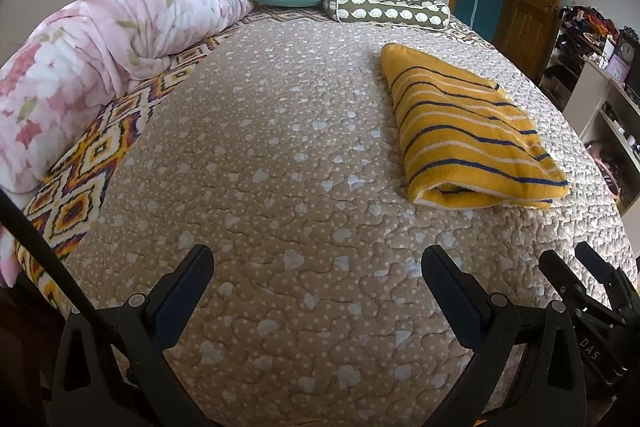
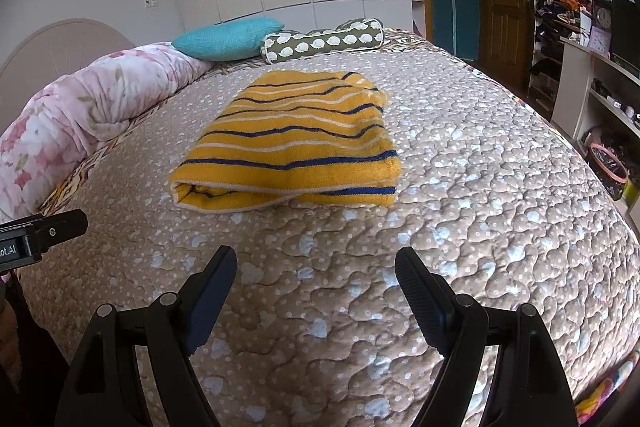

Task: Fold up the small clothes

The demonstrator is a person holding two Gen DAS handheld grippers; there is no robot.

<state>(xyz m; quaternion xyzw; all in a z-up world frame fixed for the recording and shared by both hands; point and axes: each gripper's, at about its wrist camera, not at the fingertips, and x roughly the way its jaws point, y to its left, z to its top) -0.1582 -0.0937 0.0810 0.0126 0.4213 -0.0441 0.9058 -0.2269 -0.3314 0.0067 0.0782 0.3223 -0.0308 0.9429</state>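
Striped cloth (image 2: pixel 292 143), already folded, lies ahead of right claw (image 2: pixel 316 267), well clear. Both claws gape empty, left claw (image 1: pixel 318 267) too. Best approached low along the bed (image 2: pixel 480 227), pinching both layers at the near edge.

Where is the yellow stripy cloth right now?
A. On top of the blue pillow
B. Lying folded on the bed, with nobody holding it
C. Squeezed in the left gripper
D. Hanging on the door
B: the yellow stripy cloth lies folded on the bed cover, and both the left gripper and the right gripper are open and short of it.
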